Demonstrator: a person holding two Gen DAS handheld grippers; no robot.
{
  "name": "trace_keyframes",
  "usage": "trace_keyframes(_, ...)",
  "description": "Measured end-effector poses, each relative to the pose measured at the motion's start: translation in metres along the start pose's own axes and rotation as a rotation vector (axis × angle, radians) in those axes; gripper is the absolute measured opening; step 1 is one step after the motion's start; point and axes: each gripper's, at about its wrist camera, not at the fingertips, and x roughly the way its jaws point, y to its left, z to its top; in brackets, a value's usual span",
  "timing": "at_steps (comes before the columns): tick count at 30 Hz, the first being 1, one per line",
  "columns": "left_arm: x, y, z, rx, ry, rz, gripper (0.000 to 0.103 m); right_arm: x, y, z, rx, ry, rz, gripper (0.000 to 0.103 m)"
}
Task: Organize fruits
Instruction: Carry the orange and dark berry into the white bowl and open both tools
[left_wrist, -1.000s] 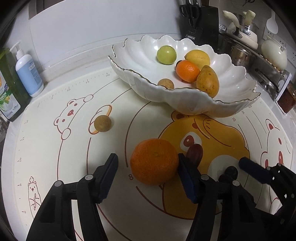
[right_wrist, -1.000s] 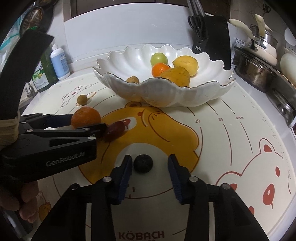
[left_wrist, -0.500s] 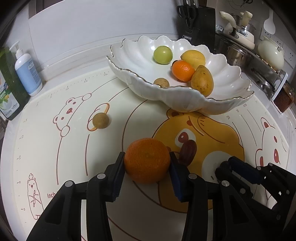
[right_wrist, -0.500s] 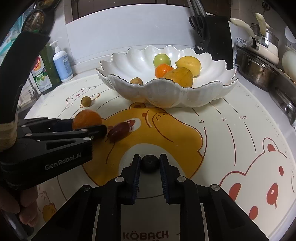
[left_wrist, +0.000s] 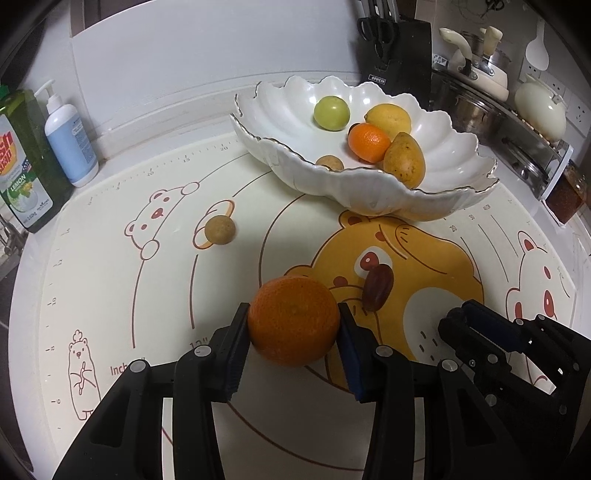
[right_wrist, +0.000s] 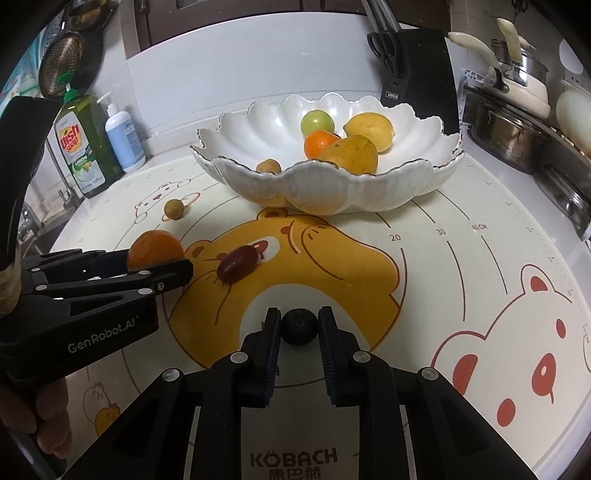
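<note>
Left wrist view: white bowl (left_wrist: 436, 192) far right on worktop mat (left_wrist: 110, 280). Lift both straight up, keep squeeze gentle, clear rim. Left tool (left_wrist: 293, 328) clamps orange (left_wrist: 293, 321) on near mat; right tool (right_wrist: 299, 328) pinches small dark fruit (right_wrist: 299, 326) between pads, near centre.

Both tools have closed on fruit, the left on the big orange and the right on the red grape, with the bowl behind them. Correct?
Not quite. The right tool is shut on the small black fruit, not the red grape, which lies free on the mat, as the right wrist view shows. The left tool does grip the big orange, bowl behind.
</note>
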Motion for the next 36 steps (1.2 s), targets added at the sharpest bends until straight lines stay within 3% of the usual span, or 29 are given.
trace_keyframes(22,-0.033,-0.004,-0.001,-0.004,-0.047,-0.015,0.044,-0.032,-0.003,0.01,0.006,-0.065,-0.011,0.022)
trace_keyframes(36,-0.061,-0.011,0.015,0.012,-0.104,-0.038,0.044,-0.056,-0.013,0.032,0.018,-0.133,-0.027,0.022)
